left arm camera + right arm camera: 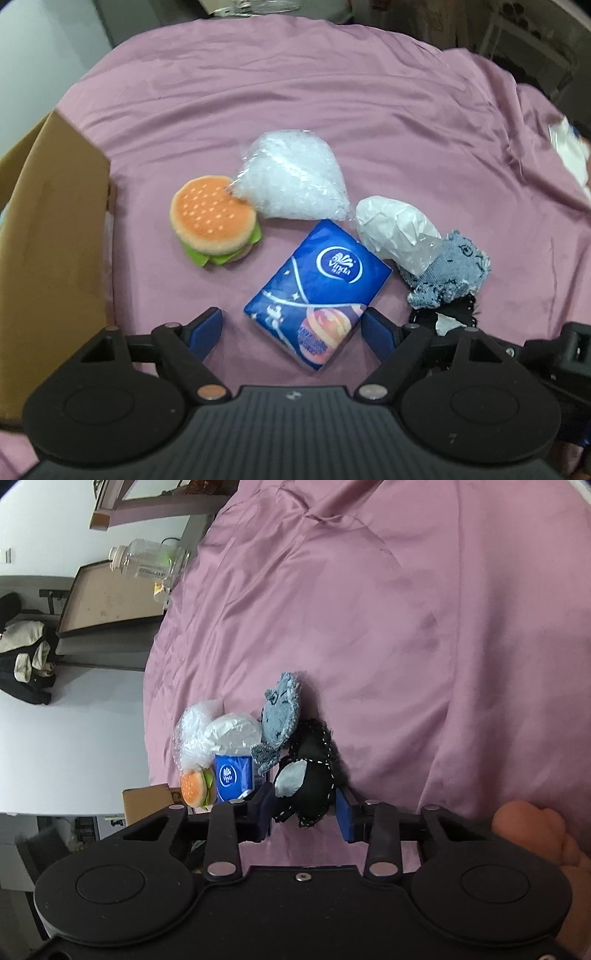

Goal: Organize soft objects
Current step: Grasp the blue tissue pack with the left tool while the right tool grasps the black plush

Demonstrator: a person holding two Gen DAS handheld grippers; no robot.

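My left gripper (293,325) is open just above the pink cloth, and the near end of a blue tissue pack (317,291) lies between its fingers. Beyond it sit a plush burger (214,221), a clear bag of white filling (295,177), a bag of white paper (395,229) and a blue denim plush (450,273). My right gripper (304,814) is narrowed around a black plush toy (310,779) with white stitching, and both pads touch its sides. The toy lies on the cloth against the denim plush (280,712).
A cardboard box (55,221) stands open at the left edge of the bed. The pink bedspread (332,92) stretches wide and wrinkled beyond the pile. A hand (532,830) shows at the right. A side table with a clear jar (144,561) stands past the bed.
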